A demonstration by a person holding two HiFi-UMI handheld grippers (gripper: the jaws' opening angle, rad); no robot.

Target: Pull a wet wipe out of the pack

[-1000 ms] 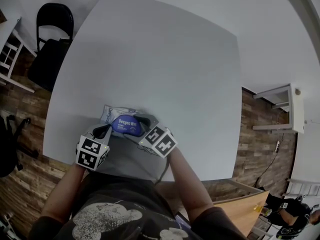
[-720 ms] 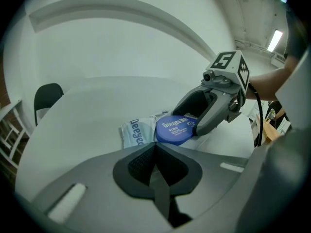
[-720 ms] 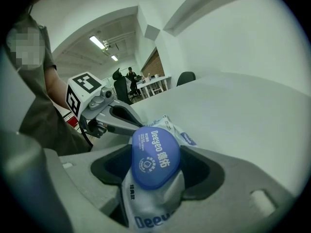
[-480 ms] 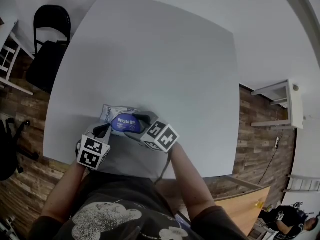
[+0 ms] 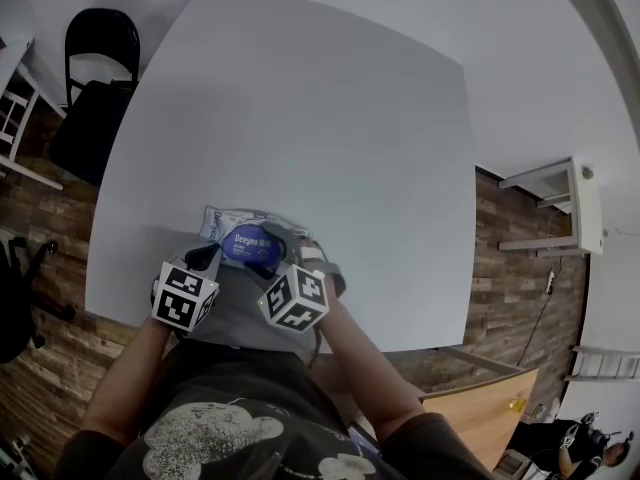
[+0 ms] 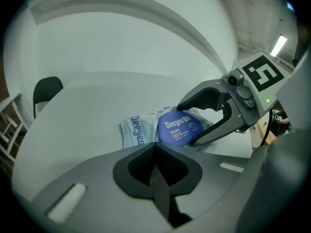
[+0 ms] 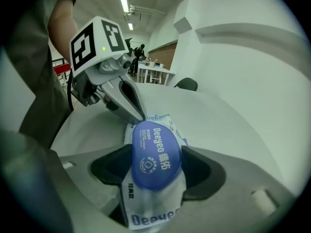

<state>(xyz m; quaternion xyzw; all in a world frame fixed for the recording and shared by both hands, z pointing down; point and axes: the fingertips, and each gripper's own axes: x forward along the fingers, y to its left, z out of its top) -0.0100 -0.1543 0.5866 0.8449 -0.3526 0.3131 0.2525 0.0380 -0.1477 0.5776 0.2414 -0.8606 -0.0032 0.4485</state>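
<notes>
A black chair (image 5: 95, 88) stands well off to the left of the pack (image 5: 222, 226), beyond the white worktop (image 5: 300, 98). The left gripper (image 6: 155, 148) has its fingers together, their tips right at the pack's left end. The pack lies at the worktop's near edge with its blue lid (image 5: 250, 243) facing up, hiding what's inside. The right gripper (image 7: 154, 165) has its fingers clamped across the pack, one on either side of the lid. Far right of the pack is a white shelf (image 5: 560, 208).
</notes>
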